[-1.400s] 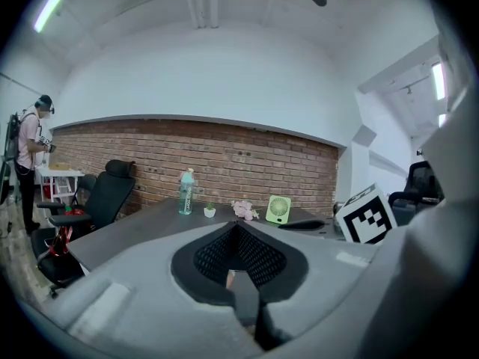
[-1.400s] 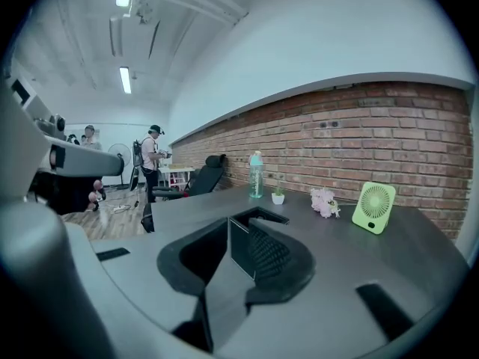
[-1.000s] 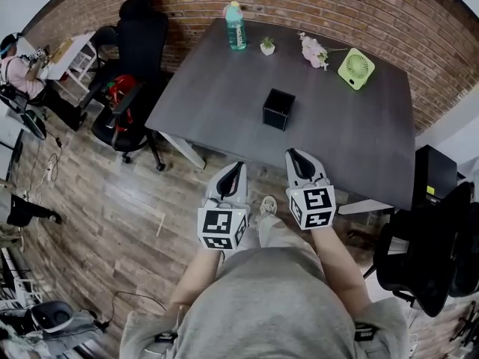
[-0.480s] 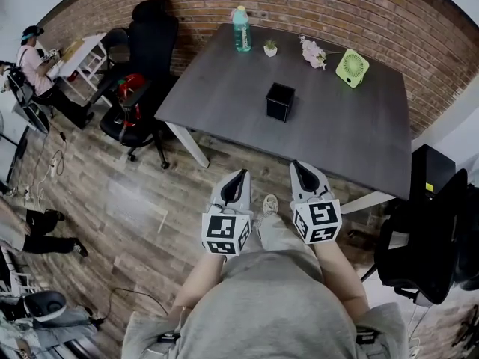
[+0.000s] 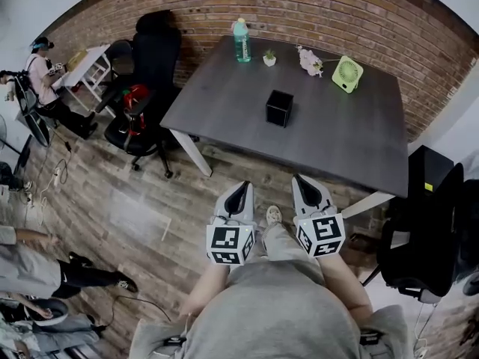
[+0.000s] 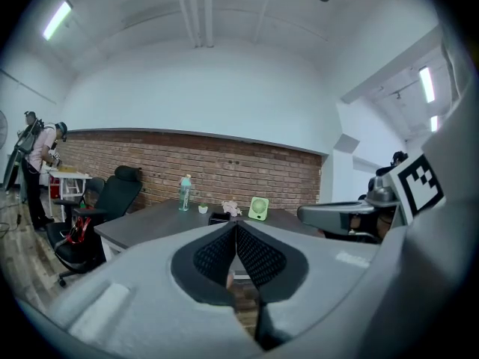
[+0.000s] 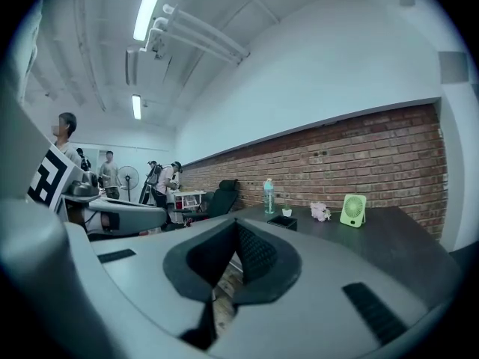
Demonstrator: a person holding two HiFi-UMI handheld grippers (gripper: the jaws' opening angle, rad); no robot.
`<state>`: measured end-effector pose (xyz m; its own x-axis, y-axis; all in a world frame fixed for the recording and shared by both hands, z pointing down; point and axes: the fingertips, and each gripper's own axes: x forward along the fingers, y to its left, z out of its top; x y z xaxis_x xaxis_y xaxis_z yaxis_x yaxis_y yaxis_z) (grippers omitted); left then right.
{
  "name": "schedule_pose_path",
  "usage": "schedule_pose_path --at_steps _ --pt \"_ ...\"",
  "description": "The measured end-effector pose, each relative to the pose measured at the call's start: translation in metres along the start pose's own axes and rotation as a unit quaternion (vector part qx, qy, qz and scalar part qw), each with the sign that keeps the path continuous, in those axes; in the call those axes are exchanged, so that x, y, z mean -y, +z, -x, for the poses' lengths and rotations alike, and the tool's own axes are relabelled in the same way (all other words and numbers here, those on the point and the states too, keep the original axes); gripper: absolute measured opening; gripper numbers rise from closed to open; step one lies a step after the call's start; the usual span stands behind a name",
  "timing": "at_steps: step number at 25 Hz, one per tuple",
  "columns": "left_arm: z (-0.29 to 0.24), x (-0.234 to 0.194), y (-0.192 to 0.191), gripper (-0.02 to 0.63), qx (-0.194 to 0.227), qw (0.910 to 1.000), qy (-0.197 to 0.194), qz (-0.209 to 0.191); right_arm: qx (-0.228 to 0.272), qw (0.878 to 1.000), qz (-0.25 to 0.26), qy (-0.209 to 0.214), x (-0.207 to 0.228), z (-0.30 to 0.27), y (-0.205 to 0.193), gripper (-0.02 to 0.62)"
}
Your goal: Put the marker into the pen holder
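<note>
Since the earlier frames, both grippers have been drawn back from the dark grey rectangular table (image 5: 352, 144), which is now seen farther off. The left gripper (image 5: 242, 185) and the right gripper (image 5: 300, 179) are held side by side over the wooden plank floor (image 5: 135, 200), each with its jaws pressed together and nothing between them. The black cube-shaped pen holder (image 5: 278, 108) is stood near the table's middle, well apart from both grippers, and a teal plastic bottle (image 5: 241, 40) and a green desk fan (image 5: 348, 73) are set along the far edge; the marker cannot be made out in any view.
</note>
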<state>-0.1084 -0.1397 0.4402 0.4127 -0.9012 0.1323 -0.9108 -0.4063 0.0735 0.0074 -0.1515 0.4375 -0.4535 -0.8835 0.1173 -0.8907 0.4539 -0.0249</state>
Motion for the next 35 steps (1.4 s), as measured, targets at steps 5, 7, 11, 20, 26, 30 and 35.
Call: schedule_pose_path --at_steps 5,7,11,20,26,30,35 --pt "0.003 0.004 0.003 0.018 0.0 1.0 -0.003 -0.001 0.005 1.0 -0.001 0.006 -0.004 0.007 0.005 0.002" --pt "0.003 0.004 0.004 0.018 -0.001 1.0 -0.003 -0.002 0.007 1.0 0.0 0.006 -0.004 0.006 0.005 0.002" --pt "0.003 0.005 0.003 0.018 -0.004 0.9999 -0.004 -0.009 0.009 1.0 -0.001 0.008 -0.005 0.005 0.005 0.002" --pt "0.001 0.008 0.003 0.018 -0.003 0.9999 -0.009 -0.012 0.011 1.0 -0.001 0.014 -0.006 0.004 0.008 0.0" --pt "0.0 0.008 0.003 0.018 -0.002 0.9999 -0.011 -0.009 0.011 1.0 -0.007 0.012 -0.007 0.004 0.007 0.0" --pt "-0.002 0.009 0.002 0.018 -0.005 0.9999 -0.011 -0.007 0.012 1.0 -0.011 0.014 -0.006 0.003 0.008 0.0" --pt "-0.003 0.012 0.0 0.018 -0.004 0.9999 -0.014 -0.008 0.013 1.0 -0.015 0.014 -0.005 0.001 0.006 0.0"
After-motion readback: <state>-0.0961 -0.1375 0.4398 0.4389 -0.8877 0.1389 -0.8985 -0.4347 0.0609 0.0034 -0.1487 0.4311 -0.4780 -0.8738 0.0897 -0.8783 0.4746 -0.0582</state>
